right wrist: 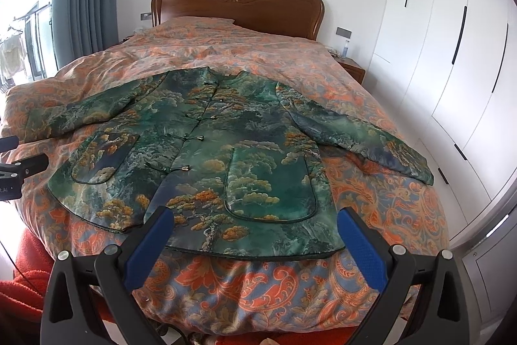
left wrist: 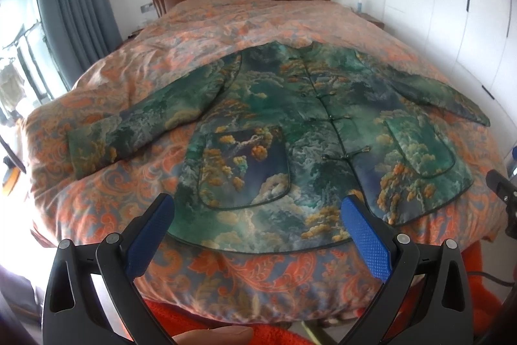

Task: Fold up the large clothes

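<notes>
Jacket (left wrist: 290, 125) is laid flat, front up, both sleeves spread out, near the foot of the bed (left wrist: 226, 21), so honestly looks like folding hasn't started yet. Next move is probably grabbing a sleeve or side hem and bringing it across the front. Fabric looks like satiny brocade, green with gold tree print, dark piping, two rounded patch pockets, little knot buttons down the middle. Quilt underneath is soft, orange paisley. Left tool (left wrist: 257, 230) and right tool (right wrist: 253, 243) both spread wide, holding nothing, hovering off the hem.
</notes>
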`<action>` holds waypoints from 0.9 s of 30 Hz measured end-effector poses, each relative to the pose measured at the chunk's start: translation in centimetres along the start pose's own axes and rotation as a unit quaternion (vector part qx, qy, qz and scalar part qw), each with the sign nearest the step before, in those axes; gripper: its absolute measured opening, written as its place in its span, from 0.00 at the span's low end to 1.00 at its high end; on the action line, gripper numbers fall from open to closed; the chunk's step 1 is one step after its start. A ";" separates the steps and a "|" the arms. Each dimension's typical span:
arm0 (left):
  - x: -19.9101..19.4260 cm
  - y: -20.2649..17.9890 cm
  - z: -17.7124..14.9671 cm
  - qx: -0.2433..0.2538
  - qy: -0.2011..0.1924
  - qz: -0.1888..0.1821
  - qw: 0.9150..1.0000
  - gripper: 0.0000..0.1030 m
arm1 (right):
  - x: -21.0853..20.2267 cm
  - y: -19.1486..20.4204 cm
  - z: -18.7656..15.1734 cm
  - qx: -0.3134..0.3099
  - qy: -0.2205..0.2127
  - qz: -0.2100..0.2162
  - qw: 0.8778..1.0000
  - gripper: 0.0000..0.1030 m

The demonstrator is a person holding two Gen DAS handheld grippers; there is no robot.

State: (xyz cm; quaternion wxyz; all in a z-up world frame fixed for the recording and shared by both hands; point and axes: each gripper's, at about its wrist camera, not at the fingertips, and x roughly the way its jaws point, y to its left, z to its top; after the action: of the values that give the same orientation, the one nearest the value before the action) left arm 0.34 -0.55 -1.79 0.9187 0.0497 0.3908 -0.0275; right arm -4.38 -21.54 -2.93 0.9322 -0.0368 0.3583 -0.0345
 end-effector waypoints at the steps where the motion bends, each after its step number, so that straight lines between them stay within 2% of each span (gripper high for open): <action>1: 0.0 -0.1 0.0 0.001 0.000 0.000 1.000 1.00 | 0.1 -0.1 0.0 0.001 0.002 -0.001 1.000 1.00; 27: 0.8 -0.3 -0.2 0.004 0.012 -0.006 1.000 1.00 | 0.8 -0.8 -0.4 0.005 0.019 -0.013 1.000 1.00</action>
State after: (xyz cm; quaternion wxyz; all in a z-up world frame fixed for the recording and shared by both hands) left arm 0.68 -0.87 -2.52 0.9135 0.0509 0.4022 -0.0342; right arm -4.11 -22.38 -3.66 0.9249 -0.0365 0.3752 -0.0491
